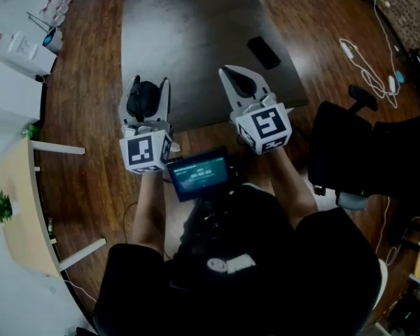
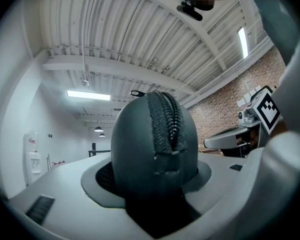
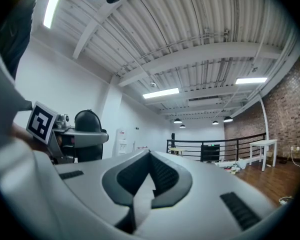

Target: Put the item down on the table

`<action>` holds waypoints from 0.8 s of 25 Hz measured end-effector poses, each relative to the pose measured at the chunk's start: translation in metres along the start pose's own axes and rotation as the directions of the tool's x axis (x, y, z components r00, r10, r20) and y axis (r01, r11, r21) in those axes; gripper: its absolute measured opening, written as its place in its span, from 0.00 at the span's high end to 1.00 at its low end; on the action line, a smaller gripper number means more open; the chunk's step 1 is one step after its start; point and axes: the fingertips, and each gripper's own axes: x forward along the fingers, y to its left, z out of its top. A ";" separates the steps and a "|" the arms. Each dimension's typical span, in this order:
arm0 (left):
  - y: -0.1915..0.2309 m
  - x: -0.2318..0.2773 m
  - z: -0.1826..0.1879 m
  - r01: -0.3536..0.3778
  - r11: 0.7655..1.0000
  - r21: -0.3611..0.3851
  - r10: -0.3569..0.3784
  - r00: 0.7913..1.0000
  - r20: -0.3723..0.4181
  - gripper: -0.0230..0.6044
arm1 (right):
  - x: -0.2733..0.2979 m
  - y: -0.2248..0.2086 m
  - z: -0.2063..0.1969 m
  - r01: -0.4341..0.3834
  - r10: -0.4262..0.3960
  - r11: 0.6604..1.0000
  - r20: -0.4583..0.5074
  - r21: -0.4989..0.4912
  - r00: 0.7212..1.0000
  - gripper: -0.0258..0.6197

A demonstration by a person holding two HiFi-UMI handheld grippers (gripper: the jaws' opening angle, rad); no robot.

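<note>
Zippered pouch [image 2: 151,149] is clamped in left gripper [image 1: 150,85], right gripper [image 1: 236,77] is shut empty; carry is judged in hand, and lowering near the table's [image 1: 196,33] near-left corner is needed next.

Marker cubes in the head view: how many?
2. The left cube sits behind the left gripper, which is shut on a dark zippered pouch. The right cube sits behind the right gripper, shut and empty. None seems hidden.
</note>
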 end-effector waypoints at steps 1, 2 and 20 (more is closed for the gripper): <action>0.001 0.002 0.000 -0.003 1.000 -0.001 0.003 1.000 -0.004 0.56 | 0.002 -0.001 -0.001 -0.005 0.005 1.000 -0.002 0.002 1.000 0.95; 0.002 0.003 0.000 -0.008 1.000 -0.001 0.008 1.000 -0.012 0.56 | 0.004 -0.002 -0.003 -0.011 0.011 1.000 -0.005 0.004 1.000 0.95; 0.023 0.082 -0.035 0.095 0.994 0.048 -0.091 0.992 -0.086 0.56 | 0.067 -0.027 -0.027 -0.052 0.054 0.997 -0.027 0.054 0.998 0.95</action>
